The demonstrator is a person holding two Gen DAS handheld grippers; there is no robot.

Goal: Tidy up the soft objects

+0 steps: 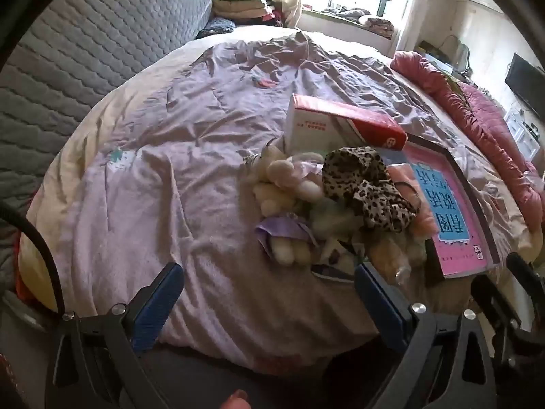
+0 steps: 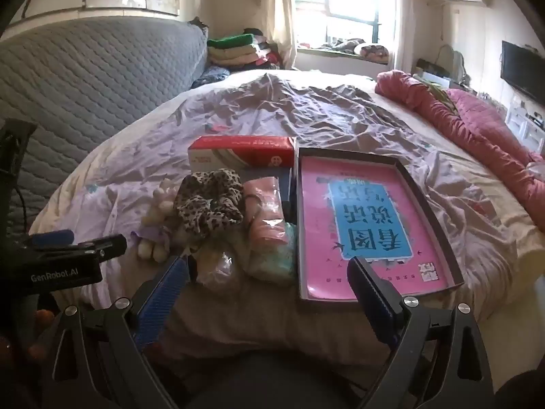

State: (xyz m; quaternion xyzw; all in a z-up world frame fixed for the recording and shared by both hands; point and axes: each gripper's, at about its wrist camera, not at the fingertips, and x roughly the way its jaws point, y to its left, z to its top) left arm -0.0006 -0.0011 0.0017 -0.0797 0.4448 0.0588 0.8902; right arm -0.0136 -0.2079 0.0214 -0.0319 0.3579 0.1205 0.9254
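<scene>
A pile of soft things lies on the lilac bedsheet [image 1: 163, 177]: a leopard-print scrunchie [image 1: 368, 187] [image 2: 207, 204], a cream plush toy [image 1: 282, 187] [image 2: 160, 208], a pink soft bundle [image 2: 265, 218] and a pale green one [image 2: 276, 255]. A shallow dark box with a pink and blue book in it [image 2: 371, 225] [image 1: 449, 211] lies right of the pile. A red and white carton [image 1: 340, 126] [image 2: 242, 150] lies behind. My left gripper [image 1: 269, 283] is open, near the pile's front. My right gripper [image 2: 269, 276] is open, low before the pile and box.
A grey quilted headboard [image 2: 85, 78] stands at the left. A rolled pink quilt [image 2: 477, 136] lies along the bed's right side. Folded clothes [image 2: 238, 51] are stacked at the far corner under the window. The left gripper's body [image 2: 64, 259] shows at the right wrist view's left edge.
</scene>
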